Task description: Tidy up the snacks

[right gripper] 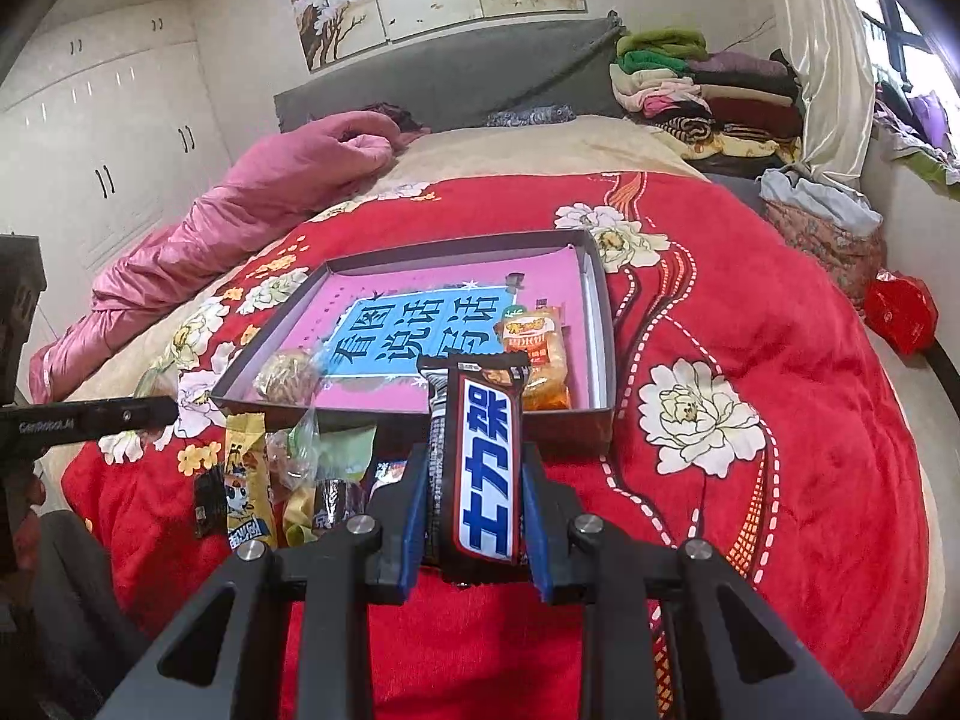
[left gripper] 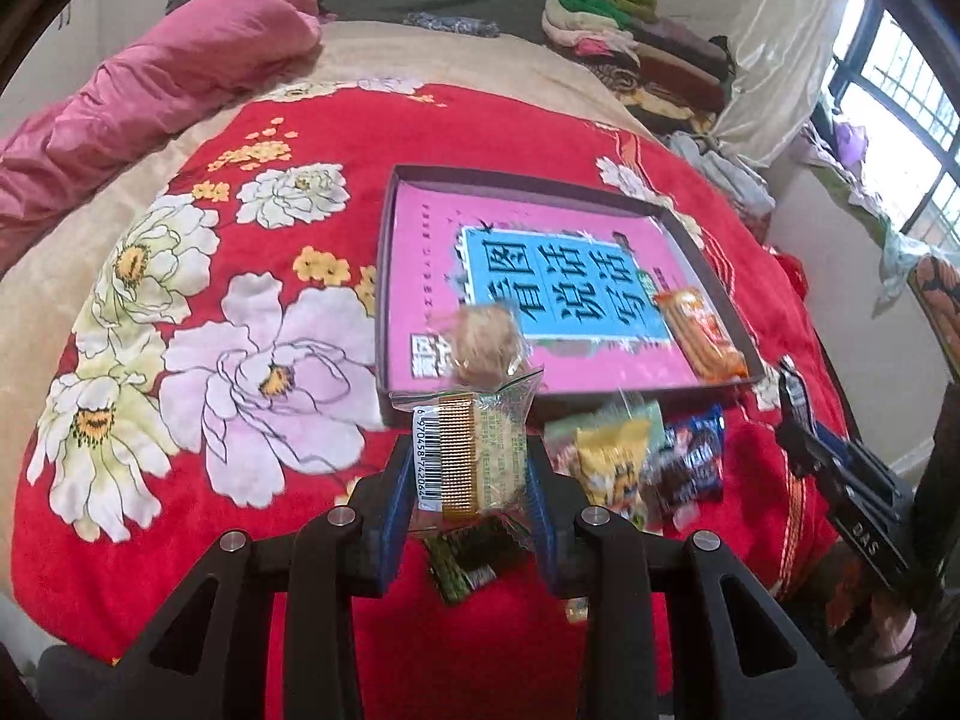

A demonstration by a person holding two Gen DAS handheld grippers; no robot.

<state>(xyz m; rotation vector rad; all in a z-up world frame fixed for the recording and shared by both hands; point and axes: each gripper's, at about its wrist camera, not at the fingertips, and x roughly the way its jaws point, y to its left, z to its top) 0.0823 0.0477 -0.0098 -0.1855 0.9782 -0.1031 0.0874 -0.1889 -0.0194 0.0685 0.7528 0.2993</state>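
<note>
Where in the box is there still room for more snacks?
The shallow dark box is bare across its pink middle and far end, between the round clear-wrapped pastry and the orange snack packet. The near blanket, with its loose wrapper pile, is crowded.

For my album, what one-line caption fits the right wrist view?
Right tool grips a chocolate bar before the shallow box, where two snacks already lie.

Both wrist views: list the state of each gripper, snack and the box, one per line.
left gripper: shut on the clear-wrapped pastry, lifted
right gripper: shut on the chocolate bar, upright
box: open, no lid, on the red blanket
orange snack pack: lying in box
round pastry: lying in box
loose snacks: piled outside box
</note>
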